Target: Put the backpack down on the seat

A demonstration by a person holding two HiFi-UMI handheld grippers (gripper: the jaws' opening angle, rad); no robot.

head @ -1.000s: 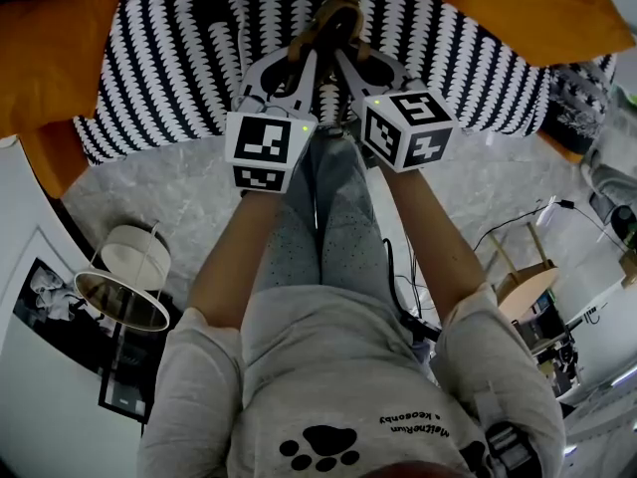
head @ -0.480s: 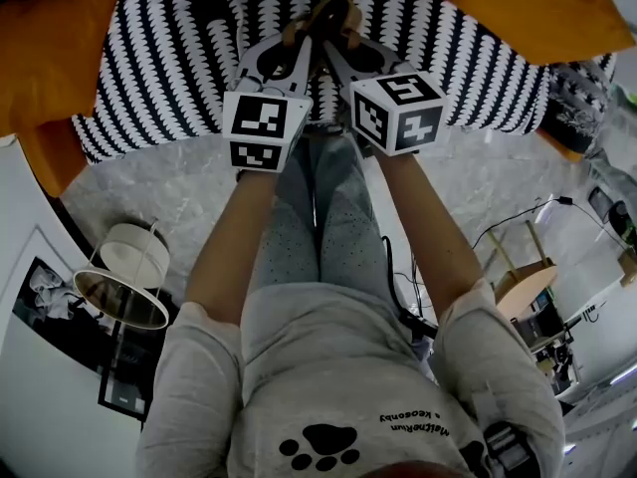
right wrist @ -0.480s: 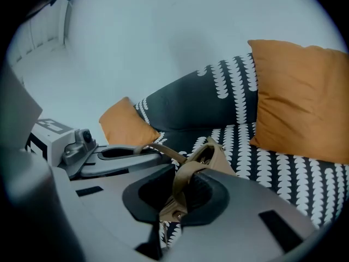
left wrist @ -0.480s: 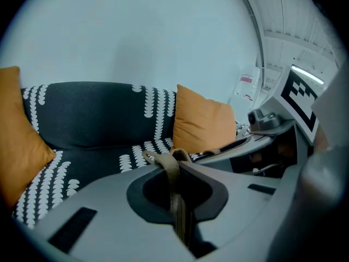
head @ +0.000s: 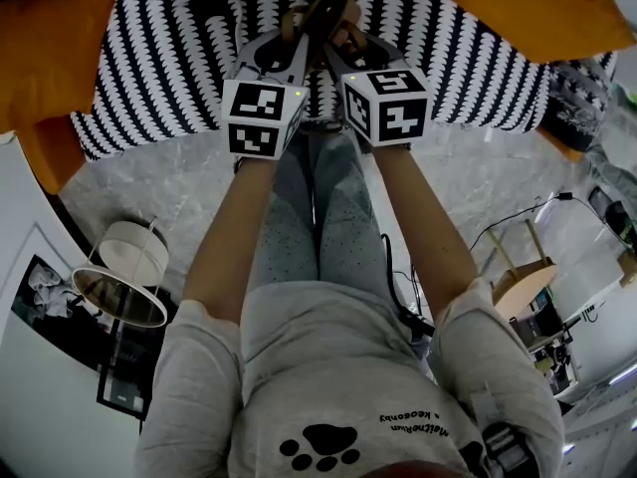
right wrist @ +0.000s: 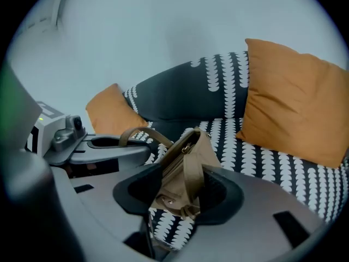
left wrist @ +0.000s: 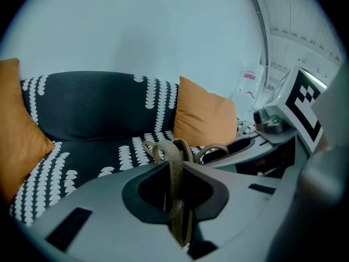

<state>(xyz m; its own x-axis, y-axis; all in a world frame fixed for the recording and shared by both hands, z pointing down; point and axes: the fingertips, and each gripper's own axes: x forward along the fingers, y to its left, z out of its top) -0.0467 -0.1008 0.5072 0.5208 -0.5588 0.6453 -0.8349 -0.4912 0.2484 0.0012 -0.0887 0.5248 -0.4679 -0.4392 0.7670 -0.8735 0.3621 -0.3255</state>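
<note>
In the head view, the seat [head: 179,58] spans the top of the frame, with the left cushion [head: 50,48] at upper left and the right cushion [head: 518,8] at upper right. The backpack [head: 328,10] is at top centre, between them. A lamp [head: 124,277] stands lower left, with a framed picture [head: 50,307] to its left. A stool [head: 523,282] is lower right.
</note>
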